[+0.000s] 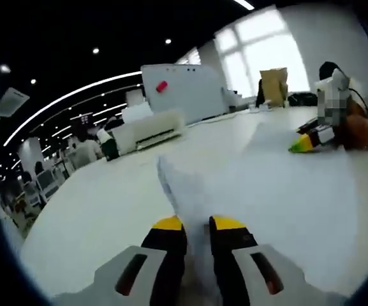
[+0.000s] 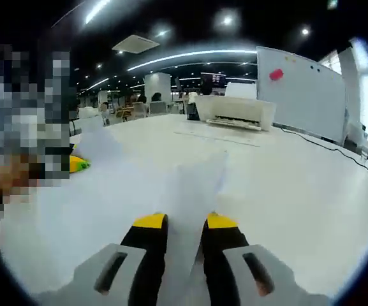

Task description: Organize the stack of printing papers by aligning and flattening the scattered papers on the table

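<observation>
The papers (image 1: 190, 191) were held raised above the white desk (image 1: 94, 210), an edge clamped between the jaws of the left gripper (image 1: 198, 224) and of the right gripper (image 2: 177, 223). Both grips should be kept level while edges are squared. Two grippers were counted; sheets could not be.
</observation>
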A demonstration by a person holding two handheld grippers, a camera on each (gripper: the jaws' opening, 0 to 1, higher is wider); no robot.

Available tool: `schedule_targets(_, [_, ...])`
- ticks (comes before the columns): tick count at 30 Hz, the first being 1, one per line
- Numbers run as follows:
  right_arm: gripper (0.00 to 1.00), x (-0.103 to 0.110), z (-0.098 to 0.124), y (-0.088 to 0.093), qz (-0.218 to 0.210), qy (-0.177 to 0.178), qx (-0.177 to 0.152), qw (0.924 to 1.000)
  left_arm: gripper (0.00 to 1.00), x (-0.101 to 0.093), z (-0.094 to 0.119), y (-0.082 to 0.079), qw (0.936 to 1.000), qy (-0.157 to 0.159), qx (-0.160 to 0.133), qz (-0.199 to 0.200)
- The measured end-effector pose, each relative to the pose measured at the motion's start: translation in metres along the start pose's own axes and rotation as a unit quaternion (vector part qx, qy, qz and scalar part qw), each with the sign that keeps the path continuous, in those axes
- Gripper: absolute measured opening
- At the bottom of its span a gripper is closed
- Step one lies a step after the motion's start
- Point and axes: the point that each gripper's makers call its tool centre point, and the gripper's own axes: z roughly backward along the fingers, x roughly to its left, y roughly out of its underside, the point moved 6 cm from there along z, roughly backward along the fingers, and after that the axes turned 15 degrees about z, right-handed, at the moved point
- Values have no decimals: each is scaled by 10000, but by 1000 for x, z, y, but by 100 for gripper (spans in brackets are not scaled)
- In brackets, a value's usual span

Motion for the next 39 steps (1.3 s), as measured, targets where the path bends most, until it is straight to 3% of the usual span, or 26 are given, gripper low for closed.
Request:
schedule_targets(7, [26,0,2,2,18,147,27,9999,35,9,1,-4,9995,-249,-167,-105])
schedule_targets(15, [29,3,4,2,-14,273,26,9996,45,16,0,-6,9983,-433,-300,-240])
schedule_targets(20, [34,-1,3,4,-53,369,57,9993,46,19,-2,-6,9983,-447,-306,-194])
schedule_targets(24, [40,0,2,4,-103,386,53,9992,58,22,-6,-7,9985,-439,-335,-3])
schedule_targets(26, [48,-1,2,3,-107,437,70,9990,60,23,-5,-9,9984,-435,-365,50])
schedule_targets(30, [69,-12,7,-4,-424,726,-412,9956,63,24,1,-22,9943,-298,-935,428])
schedule_targets(35, [72,-15,8,-1,-456,741,-340,9956,74,23,6,-26,9923,-303,-1084,519])
schedule_targets(39, [82,-10,5,-1,-219,690,-246,9971,84,22,6,-23,9933,-247,-1011,499])
